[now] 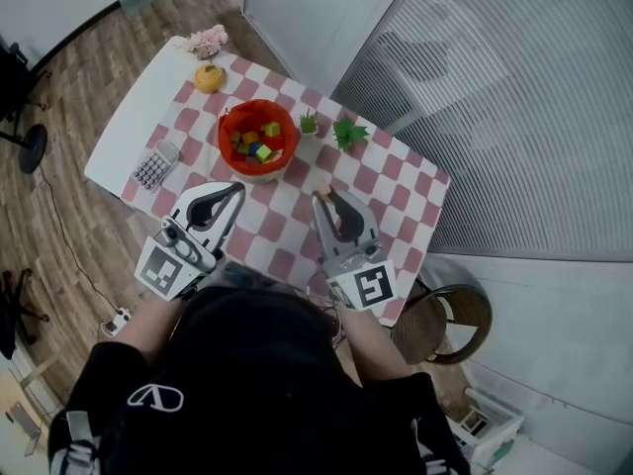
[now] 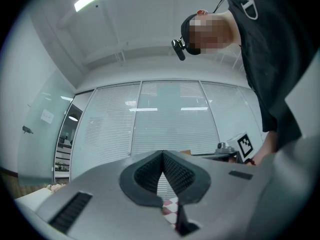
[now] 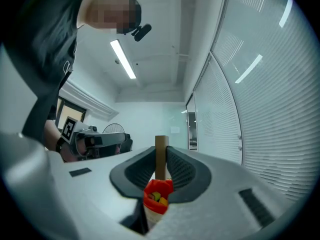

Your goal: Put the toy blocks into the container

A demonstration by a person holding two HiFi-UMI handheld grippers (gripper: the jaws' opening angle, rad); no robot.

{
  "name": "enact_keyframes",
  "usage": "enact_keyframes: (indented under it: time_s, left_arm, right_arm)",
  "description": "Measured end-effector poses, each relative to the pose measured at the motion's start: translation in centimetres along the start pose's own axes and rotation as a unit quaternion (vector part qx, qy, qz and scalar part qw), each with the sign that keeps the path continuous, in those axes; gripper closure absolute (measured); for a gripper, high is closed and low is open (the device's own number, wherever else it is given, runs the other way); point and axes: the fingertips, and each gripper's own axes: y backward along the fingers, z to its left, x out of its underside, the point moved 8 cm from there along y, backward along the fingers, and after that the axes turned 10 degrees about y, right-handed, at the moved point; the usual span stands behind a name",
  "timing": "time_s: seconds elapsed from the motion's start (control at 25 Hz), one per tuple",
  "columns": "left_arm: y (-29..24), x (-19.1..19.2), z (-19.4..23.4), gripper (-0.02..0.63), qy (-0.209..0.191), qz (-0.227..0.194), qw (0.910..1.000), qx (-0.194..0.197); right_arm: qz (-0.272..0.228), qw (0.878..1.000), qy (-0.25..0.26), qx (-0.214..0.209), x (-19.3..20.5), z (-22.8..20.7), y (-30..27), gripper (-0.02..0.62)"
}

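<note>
Right claw (image 1: pixel 322 196) pinches a wooden block (image 3: pixel 161 156); left claw (image 1: pixel 237 188) is closed on nothing.
The red bowl (image 1: pixel 226 127) of coloured blocks (image 1: pixel 259 144) sits on the checked table (image 1: pixel 381 181), ahead of both claws.

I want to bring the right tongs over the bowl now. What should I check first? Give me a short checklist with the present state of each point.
1. Right tongs grip the block: ok, it stands upright with a pad on each side.
2. Left tongs empty and out of the way: ok, shut on nothing, held off to the side.
3. Bowl has room: ok, the blocks inside lie below the rim.
4. Way to the bowl free: ok, the plant stands beside the bowl, off the line.
5. No loose blocks left on the cloth: cannot tell, the tongs and the head hide part of it.
</note>
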Motion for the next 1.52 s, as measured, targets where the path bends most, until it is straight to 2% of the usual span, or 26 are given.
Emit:
enact_keyframes:
  time_s: [0.48, 0.76, 0.96, 1.16, 1.36, 1.52]
  left_arm:
    - [1.7, -0.5, -0.1, 0.600, -0.007, -0.003, 0.9997, -0.024]
    - [3.1, -0.7, 0.1, 0.600, -0.010, -0.005, 0.9991, -0.040]
    - [4.1, -0.7, 0.2, 0.600, -0.009, -0.005, 0.9987, -0.051]
    - [4.4, -0.7, 0.3, 0.600, -0.008, -0.006, 0.9985, -0.054]
    - [4.5, -0.6, 0.3, 0.600, -0.006, -0.006, 0.9986, -0.052]
    - [4.7, -0.6, 0.4, 0.600, -0.004, -0.005, 0.9985, -0.055]
  right_arm:
    - [-0.020, 1.000, 0.009, -0.015, 1.2, -2.5, -8.6, 0.528]
    - [0.012, 1.000, -0.004, -0.028, 4.1, -2.9, -15.3, 0.528]
    - [0.043, 0.999, -0.010, -0.026, 5.9, -3.4, -17.3, 0.528]
    - [0.108, 0.993, -0.031, -0.040, 10.2, -3.0, -17.9, 0.528]
    - [0.203, 0.975, -0.061, -0.065, 15.8, -1.9, -18.1, 0.528]
    - [0.239, 0.966, -0.067, -0.072, 17.1, -1.4, -18.3, 0.528]
